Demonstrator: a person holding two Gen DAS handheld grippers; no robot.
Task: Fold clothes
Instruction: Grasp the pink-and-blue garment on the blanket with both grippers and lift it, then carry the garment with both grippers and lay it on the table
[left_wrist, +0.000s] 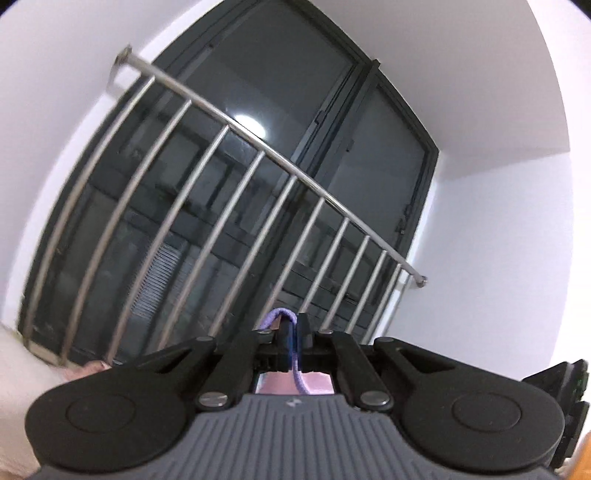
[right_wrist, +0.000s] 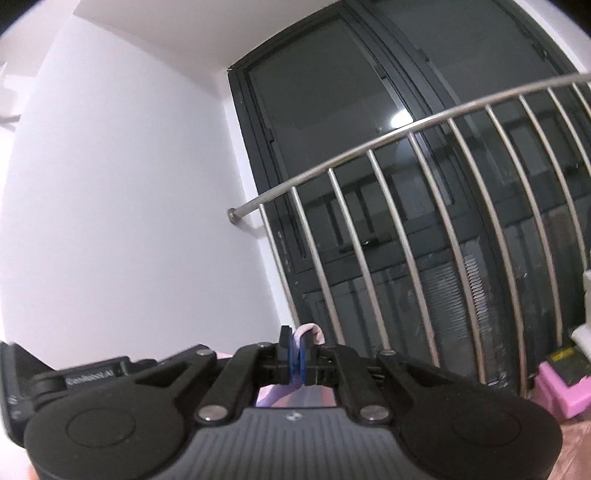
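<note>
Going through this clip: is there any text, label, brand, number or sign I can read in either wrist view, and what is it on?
Small white logo mark, no letters, on the grey ribbed body of the left gripper; the same mark on the right gripper.
White lettering on a black device at the left edge of the right wrist view: too blurred to read.
Yellow-and-black patch on a dark item at the right edge: no legible text.
Nothing else bears writing.

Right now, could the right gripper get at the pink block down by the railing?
Probably not as things stand. The right gripper is shut on a fold of pink garment, so it would have to let go first. The pink block sits low to its right, with nothing visibly between them.
</note>
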